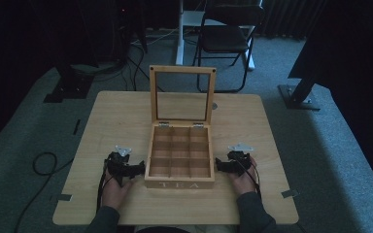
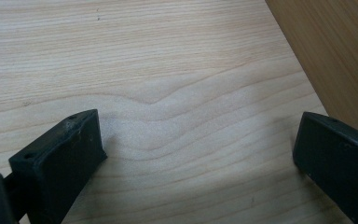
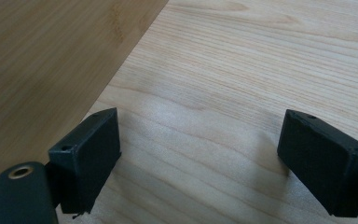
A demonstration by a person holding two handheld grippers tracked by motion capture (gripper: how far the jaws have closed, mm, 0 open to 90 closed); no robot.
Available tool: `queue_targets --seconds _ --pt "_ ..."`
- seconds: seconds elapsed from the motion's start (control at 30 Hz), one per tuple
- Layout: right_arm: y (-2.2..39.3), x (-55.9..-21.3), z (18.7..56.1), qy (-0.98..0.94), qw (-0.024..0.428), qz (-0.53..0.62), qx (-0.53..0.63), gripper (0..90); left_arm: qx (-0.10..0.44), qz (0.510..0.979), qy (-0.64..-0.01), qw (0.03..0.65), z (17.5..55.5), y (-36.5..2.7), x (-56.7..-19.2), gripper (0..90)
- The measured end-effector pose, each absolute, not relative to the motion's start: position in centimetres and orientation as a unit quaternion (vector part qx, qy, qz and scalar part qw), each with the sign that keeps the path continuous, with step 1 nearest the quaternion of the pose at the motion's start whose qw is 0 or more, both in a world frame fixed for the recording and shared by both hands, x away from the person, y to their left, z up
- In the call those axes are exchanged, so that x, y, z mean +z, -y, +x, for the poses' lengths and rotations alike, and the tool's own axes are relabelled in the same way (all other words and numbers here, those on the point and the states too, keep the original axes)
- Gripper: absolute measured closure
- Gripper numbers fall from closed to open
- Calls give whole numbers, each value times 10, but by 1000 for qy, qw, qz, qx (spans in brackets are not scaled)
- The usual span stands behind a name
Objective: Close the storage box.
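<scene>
Tea box (image 1: 179, 158) sat mid-frame on the surface (image 1: 121, 116), lid up, compartments apparently empty. Left claw (image 1: 137, 168) and right claw (image 1: 219, 164) flanked it w/ jaws wide, gripping nothing; handling looked not yet begun or already finished, can't tell.

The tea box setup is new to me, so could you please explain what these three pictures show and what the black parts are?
No robot here: a person sits at a wooden table and holds a hand-held gripper in each hand. The high view looks down from above the person's side. In it, the left gripper and right gripper rest on either side of a wooden tea box, whose glass-paned lid stands open above compartments that look empty. The other two pictures come from cameras riding on the grippers, looking along their black jaws. In the left gripper view and the right gripper view, the jaws stand apart over bare table, with the box wall close beside them. Nothing is held.
</scene>
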State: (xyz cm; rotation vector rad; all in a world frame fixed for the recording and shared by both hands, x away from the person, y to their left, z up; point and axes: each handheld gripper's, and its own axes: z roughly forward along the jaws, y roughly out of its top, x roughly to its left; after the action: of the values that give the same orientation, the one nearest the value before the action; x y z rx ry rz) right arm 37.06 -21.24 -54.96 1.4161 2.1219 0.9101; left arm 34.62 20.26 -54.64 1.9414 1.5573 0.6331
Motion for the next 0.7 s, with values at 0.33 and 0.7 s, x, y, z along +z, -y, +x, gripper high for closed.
queue_targets --seconds 0.33,0.7 --pt "214 -549 370 -768 212 509 326 126 236 725 -582 283 346 -203 -546 16" --pt "216 -546 372 -773 206 507 321 175 237 726 -581 282 347 -203 -546 16"
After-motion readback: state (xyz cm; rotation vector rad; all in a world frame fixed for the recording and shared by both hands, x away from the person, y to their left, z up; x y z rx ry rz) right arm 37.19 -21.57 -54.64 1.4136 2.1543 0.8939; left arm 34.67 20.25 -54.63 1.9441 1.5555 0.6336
